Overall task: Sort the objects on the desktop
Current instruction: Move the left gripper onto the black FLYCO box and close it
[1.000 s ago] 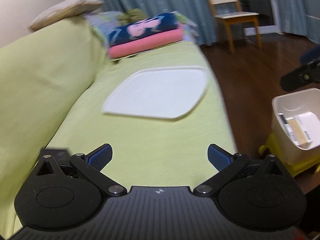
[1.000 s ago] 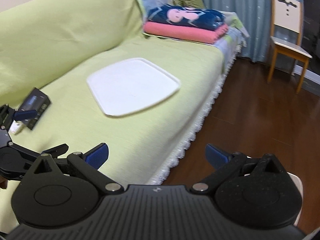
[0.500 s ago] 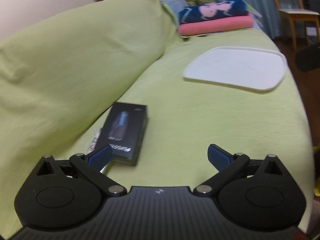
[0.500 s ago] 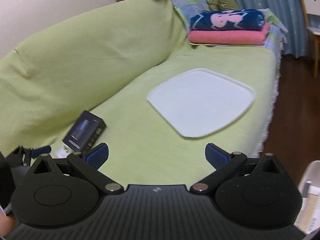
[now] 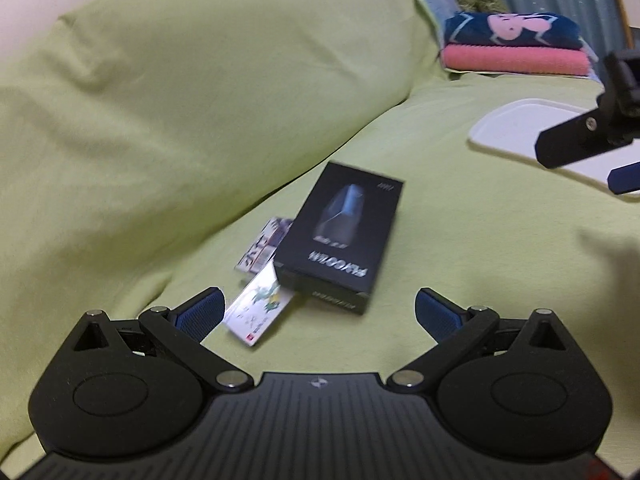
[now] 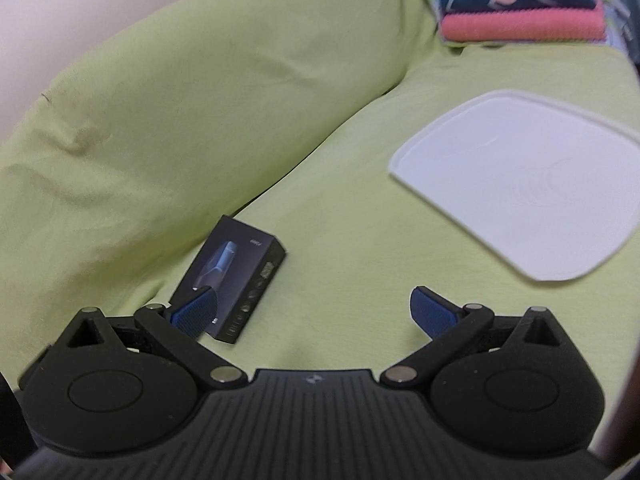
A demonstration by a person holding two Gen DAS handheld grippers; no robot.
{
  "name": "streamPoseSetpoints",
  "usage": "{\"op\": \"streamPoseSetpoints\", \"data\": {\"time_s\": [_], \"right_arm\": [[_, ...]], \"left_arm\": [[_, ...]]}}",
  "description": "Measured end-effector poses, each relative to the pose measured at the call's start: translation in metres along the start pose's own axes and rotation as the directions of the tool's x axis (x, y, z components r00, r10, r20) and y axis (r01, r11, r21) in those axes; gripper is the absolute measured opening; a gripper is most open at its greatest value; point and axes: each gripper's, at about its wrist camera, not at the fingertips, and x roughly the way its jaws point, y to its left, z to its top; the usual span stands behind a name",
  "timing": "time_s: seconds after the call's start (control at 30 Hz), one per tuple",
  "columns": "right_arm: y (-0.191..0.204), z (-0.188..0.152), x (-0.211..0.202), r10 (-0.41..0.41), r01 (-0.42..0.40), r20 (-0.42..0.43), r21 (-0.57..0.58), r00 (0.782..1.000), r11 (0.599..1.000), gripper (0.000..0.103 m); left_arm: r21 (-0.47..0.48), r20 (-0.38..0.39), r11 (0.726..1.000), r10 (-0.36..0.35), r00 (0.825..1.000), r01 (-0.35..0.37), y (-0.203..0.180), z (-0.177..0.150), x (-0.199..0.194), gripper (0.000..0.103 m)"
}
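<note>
Both grippers spread wide over the green sofa seat — nothing held.
The black box [image 5: 342, 236] lies flat just ahead of the left gripper [image 5: 318, 312], overlapping two small cards [image 5: 260, 300]; right gripper [image 6: 314, 312] hovers nearby, white lid [image 6: 520, 184] well apart.

The green-covered sofa [image 5: 460, 240] carries a black box [image 5: 340, 236], small cards [image 5: 260, 300], a white lid [image 6: 520, 184] and folded towels [image 6: 520, 12].

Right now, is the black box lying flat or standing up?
Lying flat: the black box rests printed face up on the green sofa cover, its near corner overlapping a small card.
</note>
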Motion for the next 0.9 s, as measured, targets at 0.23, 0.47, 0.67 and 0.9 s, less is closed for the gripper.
{"op": "streamPoseSetpoints", "data": {"time_s": [0.23, 0.47, 0.67, 0.9], "right_arm": [[0.005, 0.005, 0.025, 0.016, -0.015, -0.016, 0.016, 1.0, 1.0, 0.102], [0.002, 0.008, 0.03, 0.018, -0.017, -0.021, 0.036, 1.0, 0.999, 0.102], [-0.005, 0.011, 0.034, -0.004, 0.005, -0.018, 0.063, 1.0, 0.998, 0.102], [-0.007, 0.011, 0.038, -0.005, 0.007, -0.033, 0.076, 0.999, 0.997, 0.102]], "left_arm": [[-0.098, 0.024, 0.995, -0.018, 1.0, 0.02, 0.022, 0.002, 0.018, 0.102], [-0.018, 0.041, 0.995, -0.099, 0.994, 0.1, 0.016, 0.01, 0.048, 0.102], [0.145, 0.015, 0.985, -0.092, 0.996, 0.088, -0.009, 0.011, 0.068, 0.102], [0.278, 0.003, 0.959, -0.059, 0.998, 0.056, -0.026, 0.014, 0.08, 0.098]]}}
